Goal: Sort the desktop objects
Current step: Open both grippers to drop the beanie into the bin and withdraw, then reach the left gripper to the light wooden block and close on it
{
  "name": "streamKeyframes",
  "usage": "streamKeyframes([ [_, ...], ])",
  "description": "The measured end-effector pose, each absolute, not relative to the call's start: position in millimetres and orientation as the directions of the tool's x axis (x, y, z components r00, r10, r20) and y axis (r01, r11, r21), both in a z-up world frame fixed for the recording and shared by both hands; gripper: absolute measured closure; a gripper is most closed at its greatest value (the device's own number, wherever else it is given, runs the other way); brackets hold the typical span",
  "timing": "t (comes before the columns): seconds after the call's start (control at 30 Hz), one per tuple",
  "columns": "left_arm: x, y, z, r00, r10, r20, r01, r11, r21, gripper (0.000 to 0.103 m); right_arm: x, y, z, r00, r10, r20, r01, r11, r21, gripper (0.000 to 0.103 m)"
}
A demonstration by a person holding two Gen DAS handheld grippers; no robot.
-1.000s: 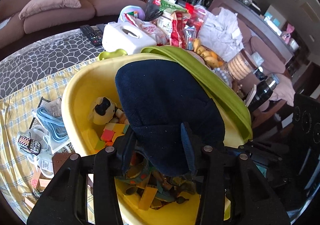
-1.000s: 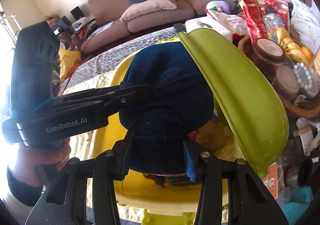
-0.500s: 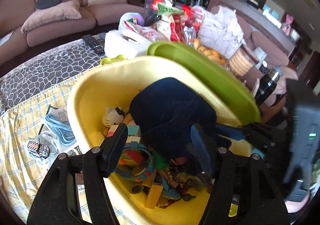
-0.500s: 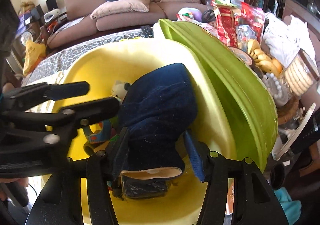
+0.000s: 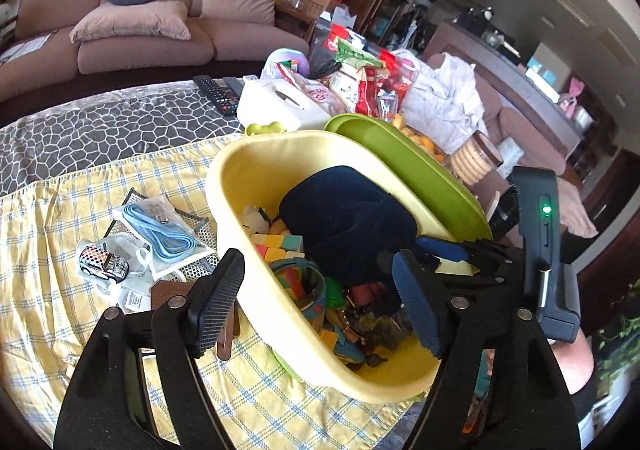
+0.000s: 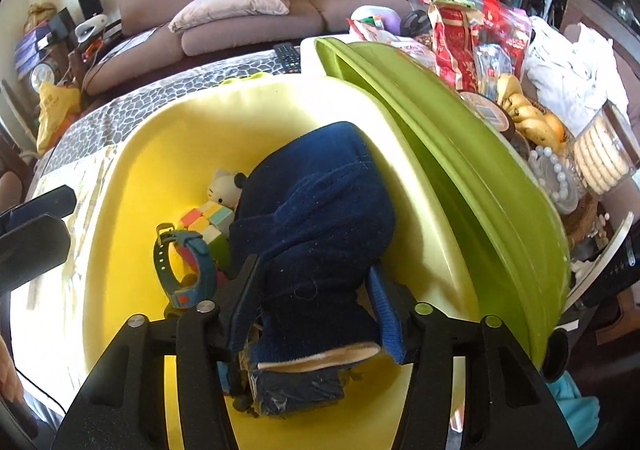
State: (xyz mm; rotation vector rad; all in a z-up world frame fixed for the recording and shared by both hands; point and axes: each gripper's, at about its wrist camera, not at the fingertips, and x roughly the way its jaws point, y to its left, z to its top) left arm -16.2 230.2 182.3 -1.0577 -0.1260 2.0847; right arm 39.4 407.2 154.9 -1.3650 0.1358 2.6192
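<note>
my left claw [image 5: 320, 306] is spreading over the near rim of the yellow tub [image 5: 240, 174], nothing pinched. my right claw [image 6: 316, 310] is opening too, its pads flanking the navy fleece item [image 6: 320, 218], which lies in the tub on the toys, against the green lid [image 6: 460, 154].
</note>
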Motion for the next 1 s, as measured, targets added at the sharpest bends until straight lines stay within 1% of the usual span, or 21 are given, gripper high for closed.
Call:
streamKeyframes([
  [0.03,-15.0,225.3,181.5,-0.351,0.681,-0.642,-0.592,-0.693,-0.411,0.026,44.2,406.1,158.5,-0.569,0.118,-0.814,-0.204,-0.979,0.000,0.037],
  [0.07,-13.1,220.4,180.4,-0.353,0.681,-0.642,-0.586,-0.696,-0.416,0.026,49.0,404.8,162.6,-0.578,0.116,-0.808,-0.199,-0.980,0.002,0.032],
  [0.1,-11.6,214.9,180.0,-0.357,0.680,-0.641,-0.579,-0.700,-0.419,0.023,54.3,402.8,167.9,-0.588,0.117,-0.800,-0.193,-0.981,-0.002,0.029],
  [0.13,-10.1,209.5,180.1,-0.362,0.680,-0.638,-0.573,-0.702,-0.424,0.022,59.5,400.4,173.2,-0.598,0.114,-0.793,-0.183,-0.983,-0.004,0.029],
  [0.2,-4.7,196.7,179.7,-0.374,0.681,-0.629,-0.561,-0.706,-0.431,0.012,70.1,395.1,184.1,-0.610,0.093,-0.787,-0.152,-0.988,0.002,0.027],
  [0.3,2.3,176.0,177.5,-0.394,0.676,-0.623,-0.543,-0.718,-0.436,0.004,84.2,385.2,201.0,-0.631,0.061,-0.774,-0.109,-0.994,0.010,0.027],
  [0.37,6.9,162.6,173.8,-0.408,0.659,-0.632,-0.528,-0.735,-0.425,0.000,90.3,378.0,209.2,-0.645,0.025,-0.764,-0.081,-0.996,0.036,0.026],
  [0.47,11.3,140.6,166.3,-0.418,0.631,-0.653,-0.501,-0.760,-0.415,0.000,92.9,362.2,215.9,-0.655,-0.023,-0.755,-0.047,-0.996,0.071,0.025],
  [0.6,14.3,105.2,157.5,-0.454,0.575,-0.680,-0.447,-0.808,-0.385,0.000,91.2,333.7,214.9,-0.660,-0.058,-0.749,0.002,-0.997,0.075,0.019],
  [0.73,15.8,71.0,149.9,-0.493,0.515,-0.701,-0.389,-0.851,-0.352,0.000,88.3,302.6,207.6,-0.653,-0.094,-0.751,0.052,-0.995,0.079,0.018],
  [1.0,12.4,18.2,132.7,-0.533,0.451,-0.716,-0.300,-0.892,-0.339,0.000,71.6,242.2,182.7,-0.638,-0.163,-0.753,0.141,-0.986,0.094,0.018],
])
